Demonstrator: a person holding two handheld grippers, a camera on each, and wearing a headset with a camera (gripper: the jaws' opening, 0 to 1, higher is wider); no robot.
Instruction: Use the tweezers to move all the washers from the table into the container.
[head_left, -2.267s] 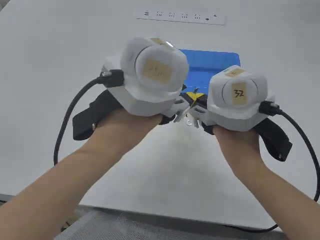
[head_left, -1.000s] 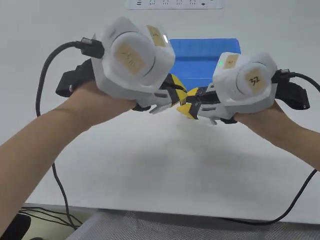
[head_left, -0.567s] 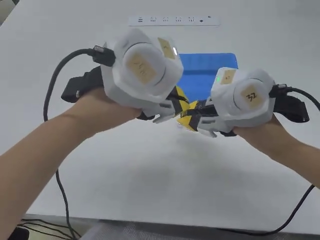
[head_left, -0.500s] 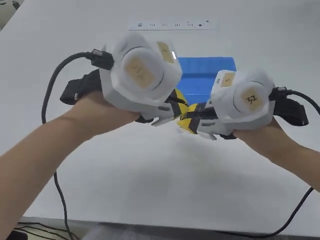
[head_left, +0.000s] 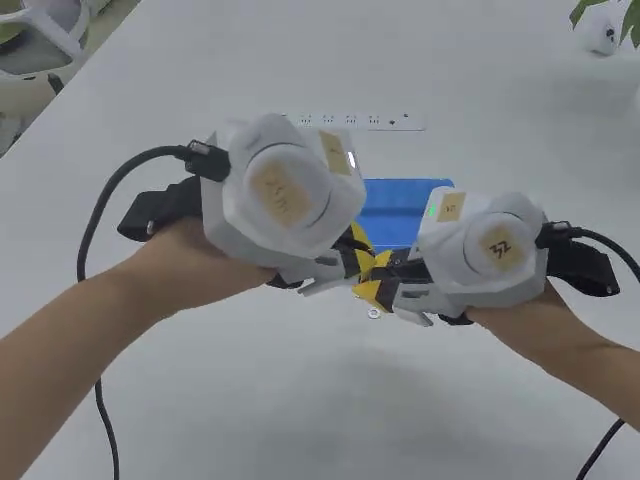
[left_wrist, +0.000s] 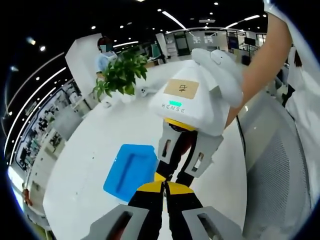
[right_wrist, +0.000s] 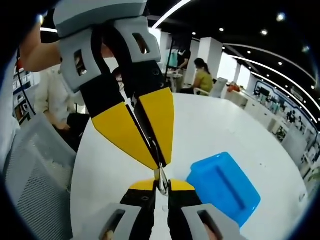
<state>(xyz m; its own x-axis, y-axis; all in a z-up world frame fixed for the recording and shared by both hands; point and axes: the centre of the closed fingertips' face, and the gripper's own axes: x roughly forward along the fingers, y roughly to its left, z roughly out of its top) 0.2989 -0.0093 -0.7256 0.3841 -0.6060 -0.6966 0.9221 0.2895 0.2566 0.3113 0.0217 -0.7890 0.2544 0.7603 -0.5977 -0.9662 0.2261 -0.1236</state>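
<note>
Bare table (head_left: 300, 400) all round (blue container (head_left: 395, 205) just beyond).

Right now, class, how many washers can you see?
1. The washer lies on the table, just nearer the person than the tips of the left hand-held gripper and right hand-held gripper. Others may be hidden beneath them.
</note>
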